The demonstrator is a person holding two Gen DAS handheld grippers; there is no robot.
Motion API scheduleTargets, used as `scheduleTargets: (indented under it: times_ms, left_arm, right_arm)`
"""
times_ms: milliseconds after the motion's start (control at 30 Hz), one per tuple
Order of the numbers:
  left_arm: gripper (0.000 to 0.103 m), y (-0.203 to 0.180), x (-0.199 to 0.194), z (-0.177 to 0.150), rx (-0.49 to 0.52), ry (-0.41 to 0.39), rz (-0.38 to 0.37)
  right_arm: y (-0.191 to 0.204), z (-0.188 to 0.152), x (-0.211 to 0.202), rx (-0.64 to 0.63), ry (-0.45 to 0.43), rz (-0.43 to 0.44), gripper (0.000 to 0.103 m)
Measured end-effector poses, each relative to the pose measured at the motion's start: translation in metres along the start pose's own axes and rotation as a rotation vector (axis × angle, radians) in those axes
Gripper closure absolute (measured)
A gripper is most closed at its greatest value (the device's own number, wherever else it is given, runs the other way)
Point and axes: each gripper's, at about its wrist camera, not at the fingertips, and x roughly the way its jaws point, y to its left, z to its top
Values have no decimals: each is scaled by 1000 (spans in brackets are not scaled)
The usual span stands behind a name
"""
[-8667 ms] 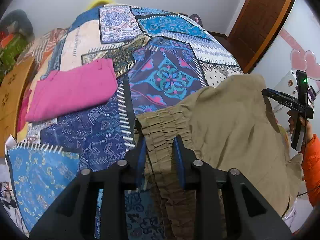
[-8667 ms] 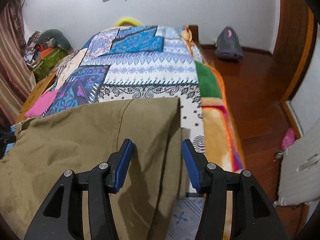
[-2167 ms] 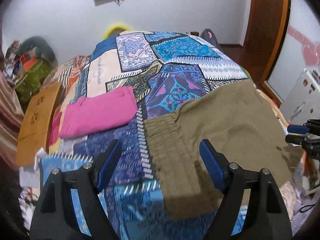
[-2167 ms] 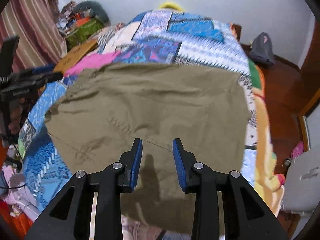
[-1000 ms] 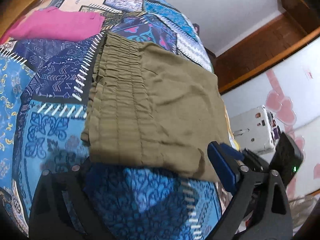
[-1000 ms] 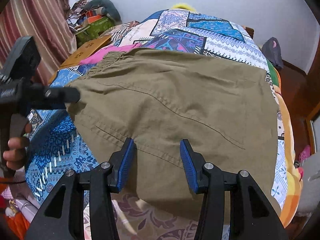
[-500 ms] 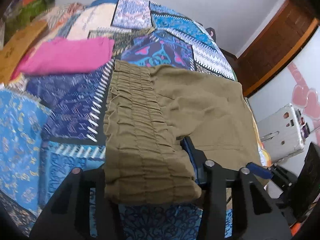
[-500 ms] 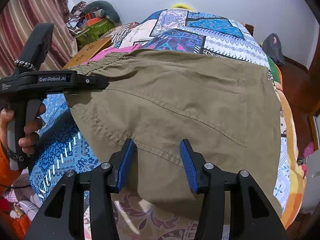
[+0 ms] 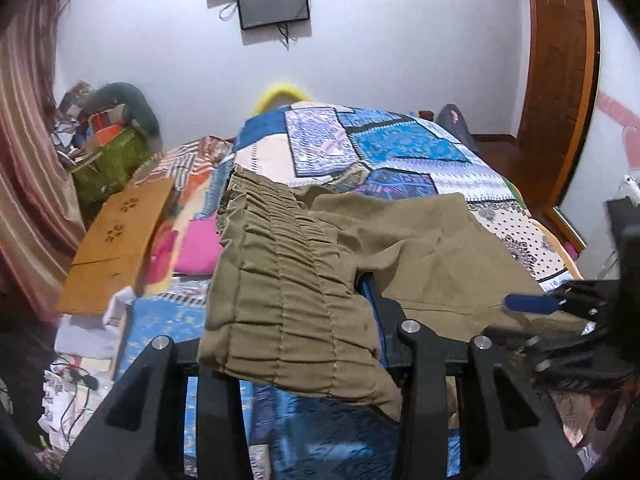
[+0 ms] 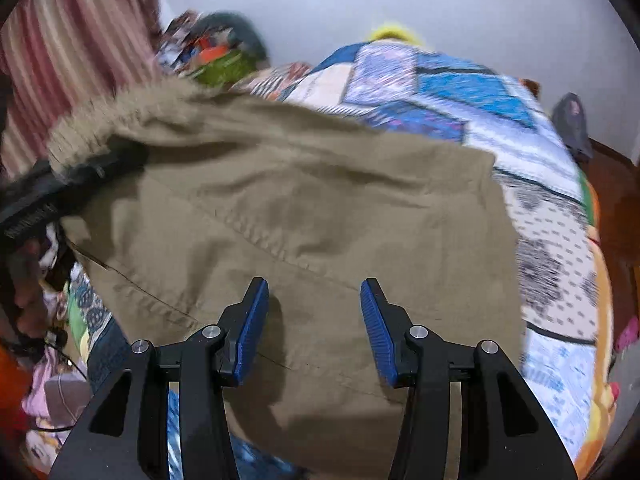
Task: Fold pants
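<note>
Olive pants (image 9: 420, 248) lie across the patchwork bedspread (image 9: 400, 148), also filling the right wrist view (image 10: 320, 208). My left gripper (image 9: 288, 308) is closing on the gathered waistband (image 9: 288, 272). The waistband is pinched between its jaws, raised off the bed and draped over the left finger, which is hidden. Only the right finger (image 9: 372, 292) shows. My right gripper (image 10: 314, 292) hovers over the leg end of the pants with its jaws apart and both blue pads bare. It shows from the side in the left wrist view (image 9: 520, 316).
A folded pink garment (image 9: 196, 248) lies on the bed left of the waistband. A wooden board (image 9: 120, 240) and a green box with clutter (image 9: 108, 160) stand along the left. A brown door (image 9: 560, 80) is at the right, a dark bag (image 9: 456, 124) beyond the bed.
My left gripper went from wide open around the waistband's near corner to closed on it and lifted it. My right gripper slid across the pants with its jaws unchanged.
</note>
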Motion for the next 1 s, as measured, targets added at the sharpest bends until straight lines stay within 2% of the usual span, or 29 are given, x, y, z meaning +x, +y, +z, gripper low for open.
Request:
scheduleTargets:
  times_ms: [67,133,233,367,467,567,667,833,1000]
  left_arm:
    - [65,6,-5,-2,-4,3,3]
    - [65,9,-8,-3,-4,3,-1]
    - [65,4,-13,-4,7,-13,5]
    - [65,-7,-19,0,23,-36,-4]
    - [65,-17,-23,4,41,-52,-17]
    - [65,-33,-27,6,78,-71,-22]
    - [65,-51,-31,9,119,-88,-31]
    - [65,-80,-28,15,155,-91,-74]
    - [65,-111,-23,23,179,-77,-122]
  right_arm:
    - [18,1,20,-59,65,30,59]
    - [27,-1,30,-70,94,75,59]
    - [36,-2,32,-95,87,63,58]
    - [24,-5,17,-29,66,90,58]
    - [12,-12,-10,-18,3,33,58]
    - [-7,-26,-37,-16,-49,-75,58]
    - [-28,-42,-53,13,-49,-145,58]
    - [-57,-67,-47,74,6,-181,58]
    - [-68,-69,-44,144,-27,-122,58]
